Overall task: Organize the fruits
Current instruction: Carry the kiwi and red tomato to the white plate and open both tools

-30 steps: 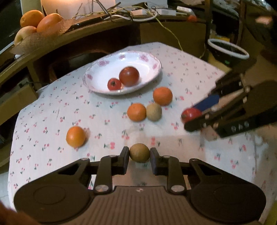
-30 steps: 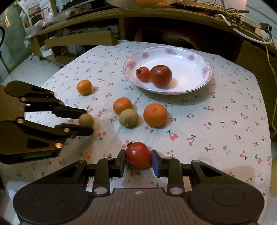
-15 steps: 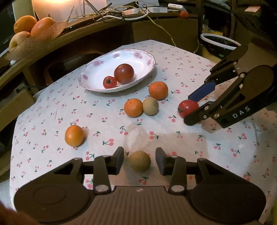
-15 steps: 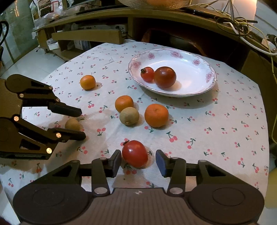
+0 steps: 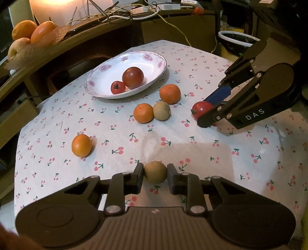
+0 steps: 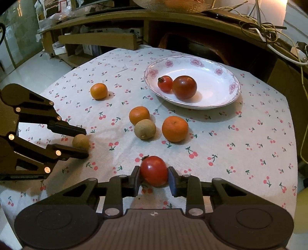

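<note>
A white flowered plate [image 5: 154, 77] [image 6: 217, 98] holds a big dark tomato [image 5: 133, 76] [image 6: 184, 87] and a small red tomato [image 5: 117, 87] [image 6: 165, 83]. My left gripper [image 5: 155, 173] [image 6: 84, 141] is shut on a small brown fruit [image 5: 155, 171] [image 6: 80, 141] at the near edge. My right gripper [image 6: 154, 174] [image 5: 208, 110] is shut on a red tomato [image 6: 154, 170] [image 5: 201, 111]. Both fruits are at tablecloth level. Three oranges [image 6: 174, 128] [image 6: 139, 115] [image 6: 99, 90] and another brown fruit [image 6: 144, 128] lie loose between the grippers and the plate.
The table has a cherry-print cloth [image 5: 188, 142]. A wooden shelf runs behind it, with a basket of fruit [image 5: 28, 42] at its left and cables [image 5: 123, 13]. A black bin with a white rim [image 5: 237, 41] stands past the table's right side.
Both grippers opened half a second ago with the fruits resting on the cloth. Now both have closed again on the brown fruit and the tomato.
</note>
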Action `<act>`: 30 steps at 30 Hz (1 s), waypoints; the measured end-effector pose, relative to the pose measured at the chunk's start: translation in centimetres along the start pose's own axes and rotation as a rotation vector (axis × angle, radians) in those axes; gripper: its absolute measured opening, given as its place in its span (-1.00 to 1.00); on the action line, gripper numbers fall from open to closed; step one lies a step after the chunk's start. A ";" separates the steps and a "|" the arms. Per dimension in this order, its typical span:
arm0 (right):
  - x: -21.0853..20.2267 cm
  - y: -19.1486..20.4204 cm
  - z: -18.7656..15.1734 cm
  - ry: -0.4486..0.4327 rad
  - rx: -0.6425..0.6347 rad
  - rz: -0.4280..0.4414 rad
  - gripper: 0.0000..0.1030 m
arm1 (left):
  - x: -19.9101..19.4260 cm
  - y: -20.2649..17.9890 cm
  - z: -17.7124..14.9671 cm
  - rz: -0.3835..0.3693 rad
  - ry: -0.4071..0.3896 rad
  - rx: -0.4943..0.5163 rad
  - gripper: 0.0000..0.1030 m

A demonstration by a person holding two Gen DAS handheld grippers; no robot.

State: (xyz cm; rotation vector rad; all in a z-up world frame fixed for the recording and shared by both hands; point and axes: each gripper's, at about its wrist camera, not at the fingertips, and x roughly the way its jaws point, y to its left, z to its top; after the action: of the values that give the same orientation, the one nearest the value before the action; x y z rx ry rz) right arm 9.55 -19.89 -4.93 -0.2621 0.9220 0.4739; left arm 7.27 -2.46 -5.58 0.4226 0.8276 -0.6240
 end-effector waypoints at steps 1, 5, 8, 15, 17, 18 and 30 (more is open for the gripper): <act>0.0 0.0 0.0 0.001 0.000 -0.001 -0.42 | 0.0 0.1 0.0 -0.001 0.001 -0.002 -0.39; 0.0 0.1 0.3 0.003 0.014 0.001 -0.42 | -0.2 0.3 0.6 0.006 -0.014 -0.015 -0.39; -0.1 0.3 0.8 -0.009 0.019 0.004 -0.42 | -0.3 0.7 1.6 0.010 -0.038 -0.030 -0.39; -1.0 -0.4 2.4 -0.064 0.055 -0.010 -0.43 | -0.6 1.6 4.1 0.024 -0.092 -0.065 -0.39; -1.2 -0.7 2.7 -0.073 0.072 -0.013 -0.42 | -0.6 1.7 5.0 0.027 -0.107 -0.068 -0.39; -1.3 -0.8 2.9 -0.079 0.079 -0.015 -0.42 | -0.7 1.6 5.5 0.030 -0.116 -0.066 -0.39; -1.7 -2.2 5.5 -0.144 0.153 -0.029 -0.43 | 1.4 2.9 8.3 0.051 -0.150 -0.118 -0.39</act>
State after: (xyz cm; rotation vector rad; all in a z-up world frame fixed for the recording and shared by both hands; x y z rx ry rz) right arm 13.66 -20.01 -0.28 -0.1002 0.8086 0.3883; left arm 14.43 -5.55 -1.26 0.2847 0.7051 -0.5497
